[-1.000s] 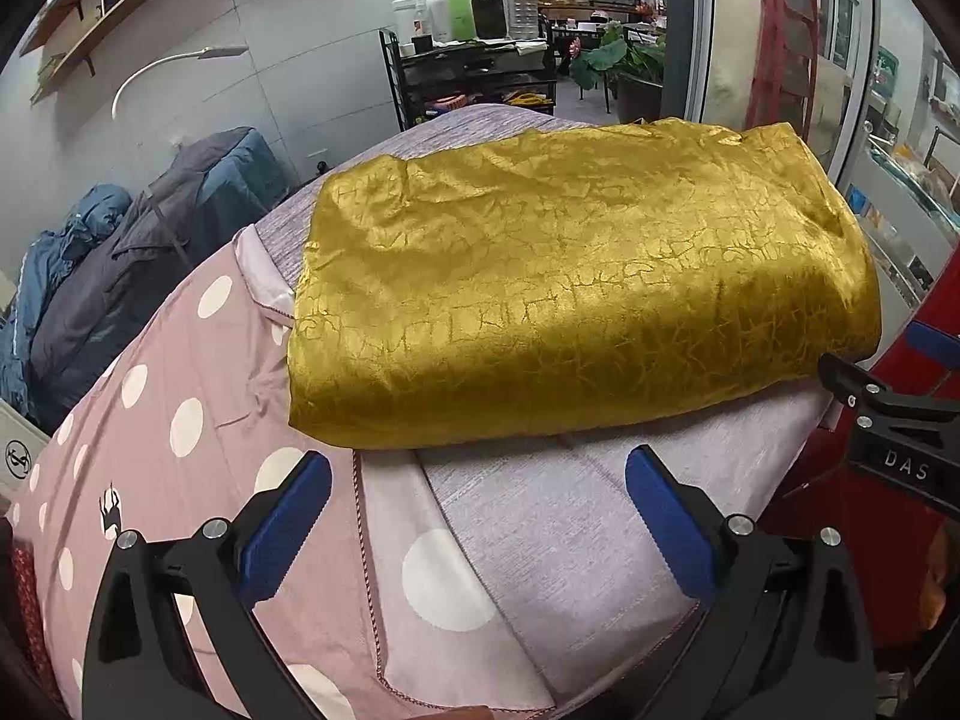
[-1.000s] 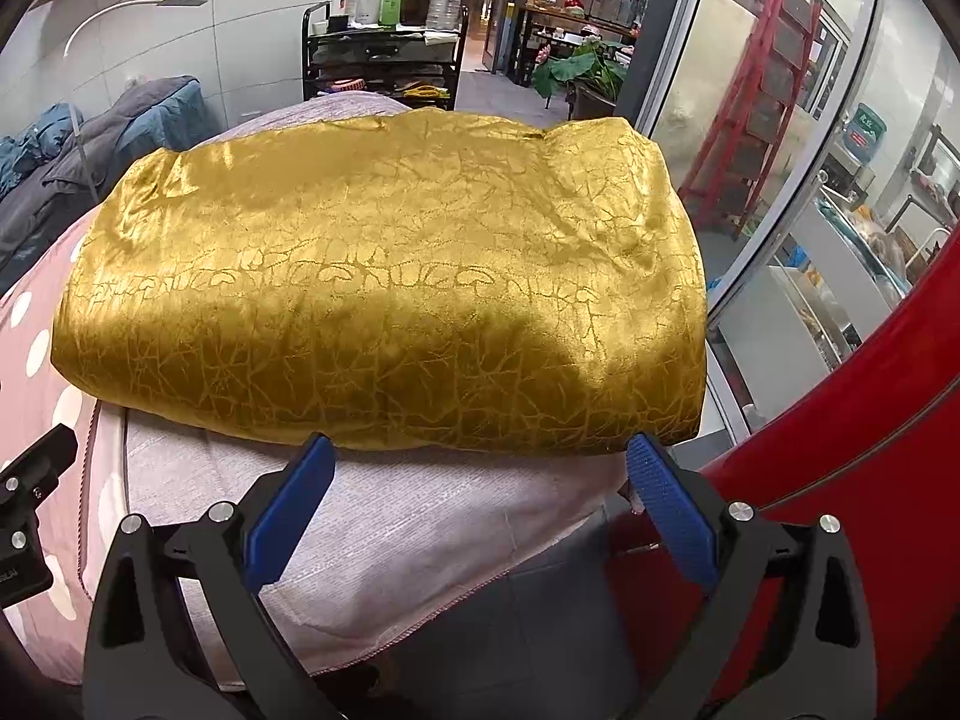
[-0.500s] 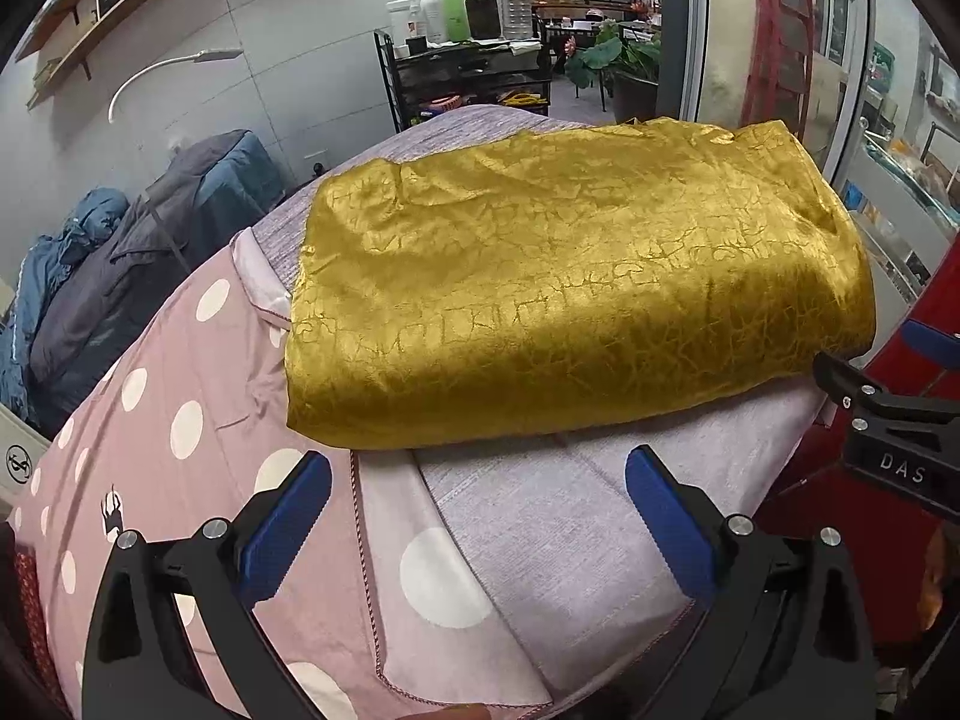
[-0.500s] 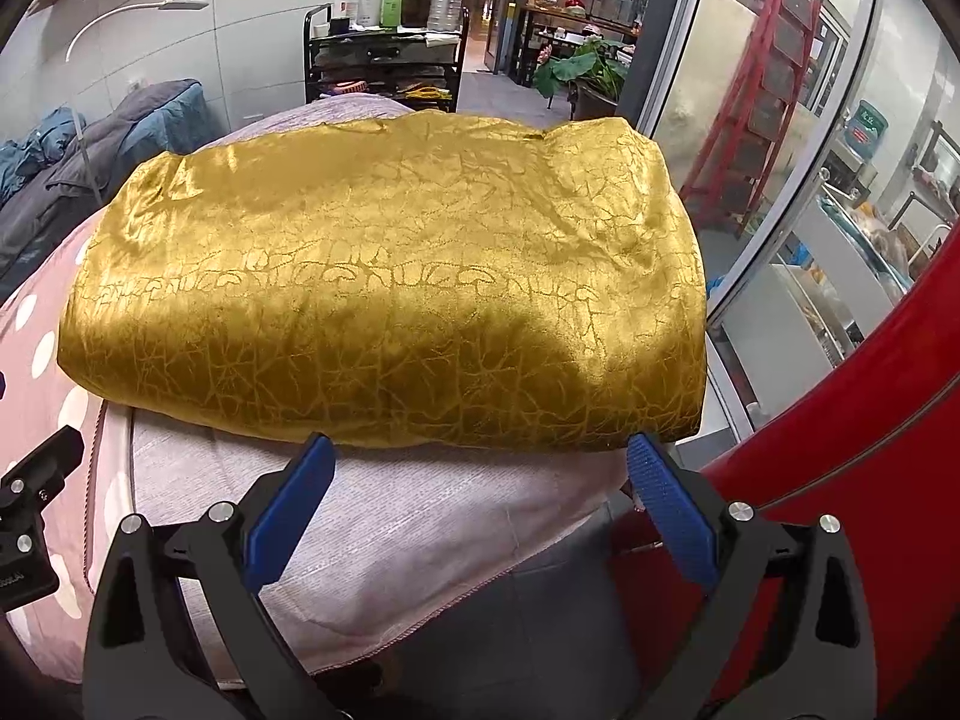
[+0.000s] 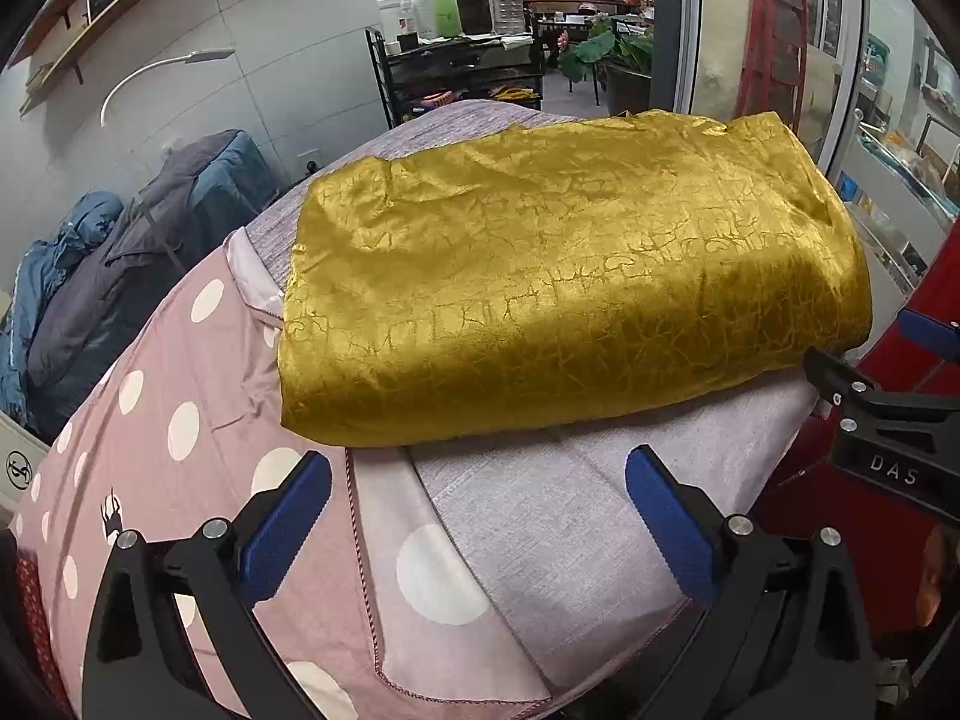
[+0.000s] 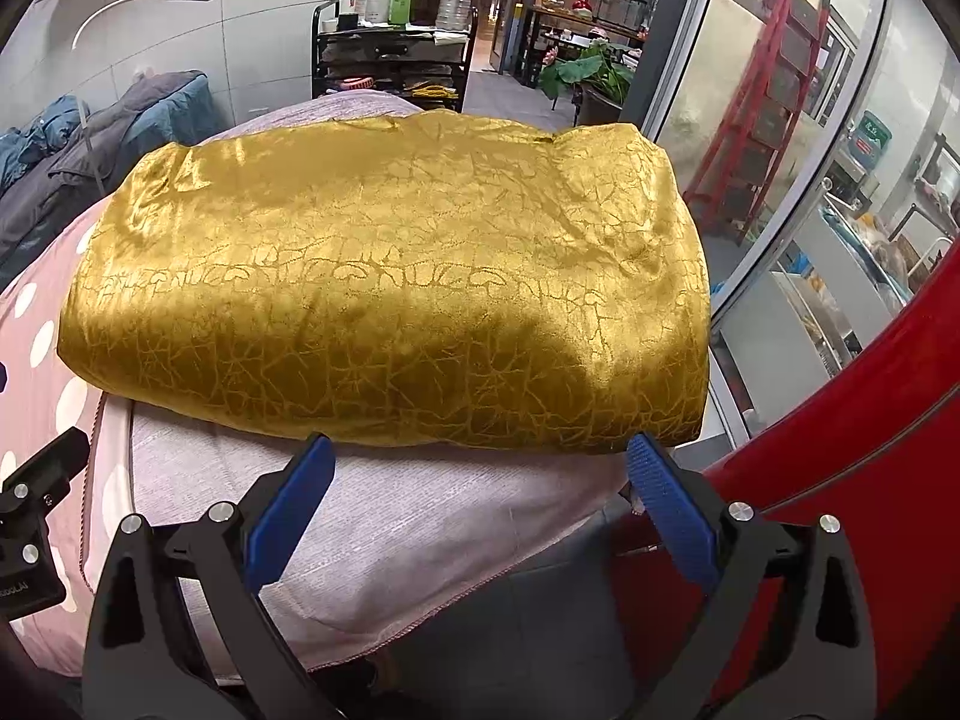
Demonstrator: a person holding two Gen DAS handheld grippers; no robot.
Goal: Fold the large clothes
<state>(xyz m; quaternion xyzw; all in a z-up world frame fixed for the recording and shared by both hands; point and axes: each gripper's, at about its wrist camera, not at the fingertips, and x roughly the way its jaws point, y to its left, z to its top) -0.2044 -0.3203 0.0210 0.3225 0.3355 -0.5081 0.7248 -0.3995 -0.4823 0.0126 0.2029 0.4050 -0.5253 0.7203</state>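
Observation:
A shiny gold patterned cloth (image 5: 564, 282) (image 6: 390, 282) lies folded into a wide rectangle on a table covered with a mauve sheet (image 5: 540, 516). In the left wrist view my left gripper (image 5: 477, 480) stands open just in front of the cloth's near edge, toward its left corner, with nothing between its blue pads (image 5: 288, 522). In the right wrist view my right gripper (image 6: 477, 465) is also open, and its fingertips reach the cloth's near edge by the right corner. The right gripper's black body (image 5: 888, 420) shows at the right edge of the left view.
A pink polka-dot sheet (image 5: 150, 420) covers the table's left part. Dark and blue jackets (image 5: 120, 252) are piled at the far left. A black cart with bottles (image 5: 456, 30) stands behind the table. Glass walls (image 6: 780, 120) and a red surface (image 6: 870, 450) are on the right.
Both grippers have crept slightly toward the cloth's near edge. The cloth has not moved and both grippers stay open.

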